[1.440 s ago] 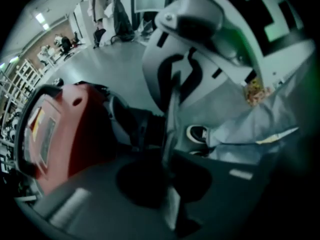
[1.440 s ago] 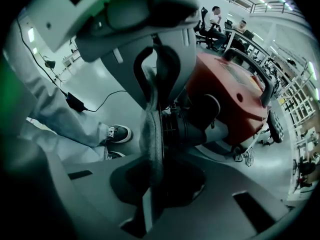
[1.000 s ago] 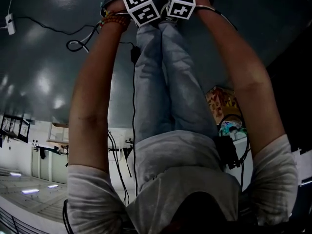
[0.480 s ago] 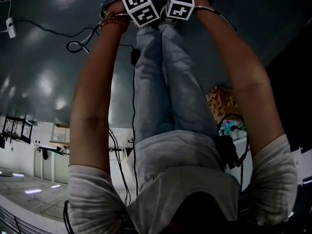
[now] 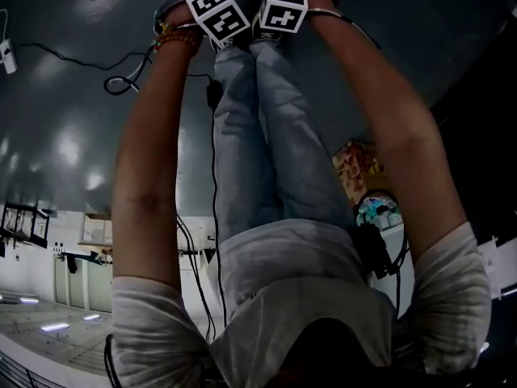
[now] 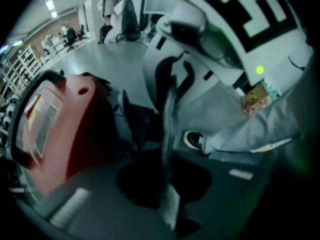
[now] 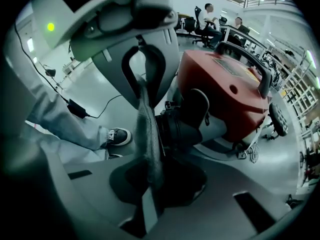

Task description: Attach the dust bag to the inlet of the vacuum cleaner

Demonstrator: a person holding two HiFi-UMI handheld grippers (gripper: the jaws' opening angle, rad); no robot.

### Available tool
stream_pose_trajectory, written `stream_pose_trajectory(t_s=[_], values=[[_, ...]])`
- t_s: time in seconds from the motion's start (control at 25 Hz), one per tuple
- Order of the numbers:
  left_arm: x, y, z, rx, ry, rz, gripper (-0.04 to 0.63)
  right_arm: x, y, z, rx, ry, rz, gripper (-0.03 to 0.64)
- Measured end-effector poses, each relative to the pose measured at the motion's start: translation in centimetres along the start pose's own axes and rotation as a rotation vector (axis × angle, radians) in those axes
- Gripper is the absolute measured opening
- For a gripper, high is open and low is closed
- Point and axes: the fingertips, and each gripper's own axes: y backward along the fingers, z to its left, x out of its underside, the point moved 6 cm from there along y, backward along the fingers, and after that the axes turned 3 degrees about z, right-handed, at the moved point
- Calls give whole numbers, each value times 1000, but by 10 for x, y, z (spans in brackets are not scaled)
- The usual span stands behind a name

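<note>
A thin grey dust bag [image 6: 167, 129] hangs edge-on between my two grippers, which face each other. My left gripper [image 6: 167, 184] is shut on its near edge. In the left gripper view, the right gripper [image 6: 172, 79] clamps the far edge. From the right gripper view, my right gripper [image 7: 150, 184] is shut on the dust bag [image 7: 148, 134], opposite the left gripper [image 7: 145, 69]. The red vacuum cleaner [image 7: 225, 94] stands just beside the bag, its black inlet [image 7: 180, 126] close to the bag's face. In the head view only the marker cubes [image 5: 218, 14] show, at the top.
My jeans legs and a shoe [image 7: 116, 136] are right by the bag. A power adapter with cable [image 7: 75, 108] lies on the grey floor. People sit at desks [image 7: 205, 19] far behind the vacuum. A colourful box [image 5: 359, 168] stands near my right side.
Both grippers have shifted a little with the bag still held. In the head view the marker cubes have moved up and left. The vacuum stands where it was.
</note>
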Motion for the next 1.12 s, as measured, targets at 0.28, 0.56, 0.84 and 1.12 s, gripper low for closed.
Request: stream_pose_trajectory(t_s=[0.28, 0.56, 0.84, 1.12], values=[[-7, 1, 5, -4, -16, -15, 31, 3, 2, 3, 7, 18, 31, 32], [-4, 1, 2, -25, -4, -19, 28, 5, -9, -4, -4, -6, 5, 32], [-9, -2, 7, -13, 17, -14, 31, 3, 7, 2, 34, 4, -7, 32], [-8, -5, 12, -10, 51, -5, 29, 5, 2, -6, 18, -30, 1, 32]])
